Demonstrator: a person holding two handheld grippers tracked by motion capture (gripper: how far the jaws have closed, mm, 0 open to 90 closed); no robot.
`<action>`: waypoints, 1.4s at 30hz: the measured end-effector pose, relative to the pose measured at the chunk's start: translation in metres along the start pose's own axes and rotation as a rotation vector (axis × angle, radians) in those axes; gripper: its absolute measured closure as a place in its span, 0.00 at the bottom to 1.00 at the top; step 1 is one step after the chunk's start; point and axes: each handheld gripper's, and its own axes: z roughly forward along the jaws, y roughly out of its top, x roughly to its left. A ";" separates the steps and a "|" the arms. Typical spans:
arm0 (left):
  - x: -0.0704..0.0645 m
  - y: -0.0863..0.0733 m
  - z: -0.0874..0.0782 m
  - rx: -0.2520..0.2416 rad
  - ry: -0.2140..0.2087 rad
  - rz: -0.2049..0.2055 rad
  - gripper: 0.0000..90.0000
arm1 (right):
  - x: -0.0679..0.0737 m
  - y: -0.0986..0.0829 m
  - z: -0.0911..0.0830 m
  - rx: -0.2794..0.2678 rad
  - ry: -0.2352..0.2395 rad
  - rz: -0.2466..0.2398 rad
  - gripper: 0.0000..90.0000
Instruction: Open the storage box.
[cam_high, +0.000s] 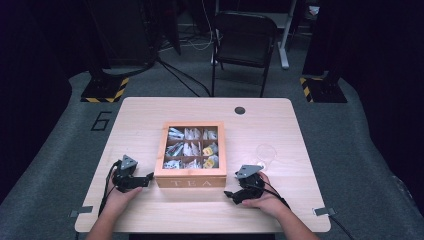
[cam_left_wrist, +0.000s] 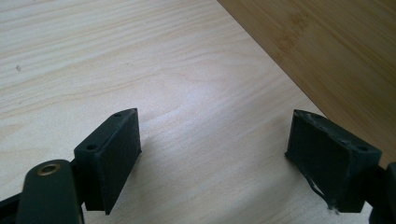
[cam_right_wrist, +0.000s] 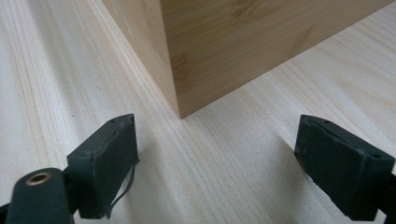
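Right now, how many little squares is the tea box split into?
9 in the tea box: three along the far wall, three across the middle, three nearest the front with TEA on it. All hold tea bags; the near row is partly hidden by the front wall.

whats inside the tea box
The tea box is split into nine compartments, all holding tea bags, mostly pale wrappers, with yellow ones toward the right. Whatever lies underneath the top bags is covered.
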 end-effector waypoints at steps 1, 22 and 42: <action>0.000 0.000 0.000 0.000 0.000 0.000 0.19 | 0.000 0.000 0.000 0.000 0.000 0.000 0.14; 0.000 0.008 -0.028 -0.020 -0.076 -0.060 0.41 | -0.004 -0.002 -0.006 -0.006 -0.004 -0.004 0.28; -0.017 0.022 -0.075 -0.044 -0.201 0.059 0.49 | -0.004 0.003 -0.016 -0.031 -0.007 0.021 0.40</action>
